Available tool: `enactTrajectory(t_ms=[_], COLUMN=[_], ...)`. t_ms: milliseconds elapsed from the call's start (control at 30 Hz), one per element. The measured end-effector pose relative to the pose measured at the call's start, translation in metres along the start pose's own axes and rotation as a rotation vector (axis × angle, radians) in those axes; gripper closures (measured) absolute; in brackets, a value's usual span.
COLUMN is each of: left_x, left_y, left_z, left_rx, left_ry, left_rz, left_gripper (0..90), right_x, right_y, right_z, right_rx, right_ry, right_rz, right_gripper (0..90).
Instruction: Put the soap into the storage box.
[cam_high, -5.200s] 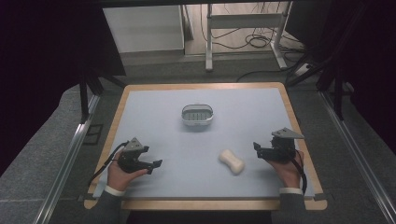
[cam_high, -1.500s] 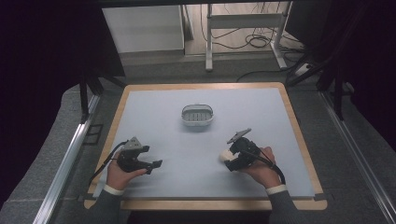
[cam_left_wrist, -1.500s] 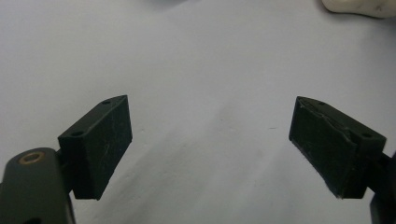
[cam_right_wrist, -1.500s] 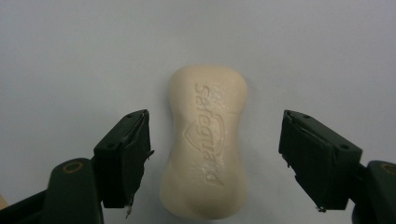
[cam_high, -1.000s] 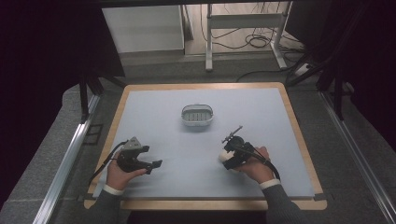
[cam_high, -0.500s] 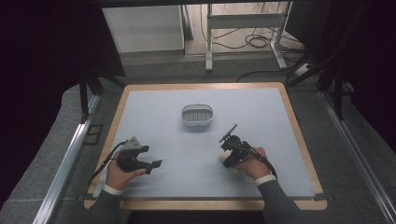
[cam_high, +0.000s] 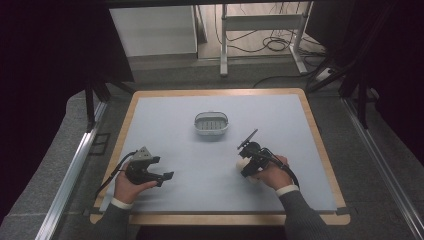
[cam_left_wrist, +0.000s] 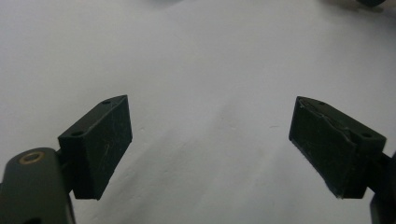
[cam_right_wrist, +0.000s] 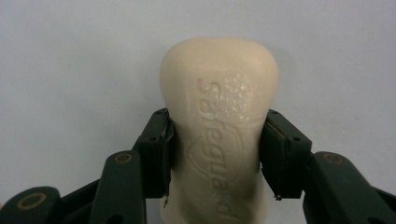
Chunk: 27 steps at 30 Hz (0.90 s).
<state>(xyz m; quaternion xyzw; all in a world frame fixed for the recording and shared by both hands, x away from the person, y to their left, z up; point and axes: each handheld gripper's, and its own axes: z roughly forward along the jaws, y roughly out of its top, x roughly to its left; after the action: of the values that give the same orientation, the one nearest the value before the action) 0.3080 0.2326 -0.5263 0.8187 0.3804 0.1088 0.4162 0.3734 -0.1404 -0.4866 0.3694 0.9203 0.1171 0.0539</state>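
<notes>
The right claw (cam_right_wrist: 215, 154) has moved onto the soap bar (cam_right_wrist: 218, 126), gripping its waist; the left claw (cam_left_wrist: 210, 144) gapes wide, empty.

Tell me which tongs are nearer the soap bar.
Right. The right tongs are clamped on the soap bar at its narrow middle; the left tongs rest open, far across the mat.

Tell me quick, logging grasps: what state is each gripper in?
Left gripper: open, holding nothing.
Right gripper: shut on the Safeguard soap bar.
</notes>
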Motion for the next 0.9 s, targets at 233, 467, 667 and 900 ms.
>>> enactTrajectory(t_ms=[233, 467, 667, 900], left_x=[0.0, 0.001, 0.001, 0.001], left_y=[0.0, -0.001, -0.001, -0.001], left_z=[0.001, 0.001, 0.002, 0.003], left_rx=[0.004, 0.007, 0.018, 0.017], left_ry=[0.001, 0.002, 0.0, 0.002], left_rz=[0.0, 0.0, 0.005, 0.003], left_gripper=[13.8, 13.8, 13.8, 13.8], right_x=[-0.003, -0.011, -0.016, -0.022], right_y=[0.006, 0.016, 0.024, 0.033], right_z=[-0.015, -0.027, -0.032, -0.034], right_rx=[-0.035, -0.07, -0.098, -0.12], right_ry=[-0.001, 0.005, 0.012, 0.008], right_rz=[-0.017, -0.031, -0.04, -0.047], right_gripper=[49.3, 49.4, 49.4, 49.4])
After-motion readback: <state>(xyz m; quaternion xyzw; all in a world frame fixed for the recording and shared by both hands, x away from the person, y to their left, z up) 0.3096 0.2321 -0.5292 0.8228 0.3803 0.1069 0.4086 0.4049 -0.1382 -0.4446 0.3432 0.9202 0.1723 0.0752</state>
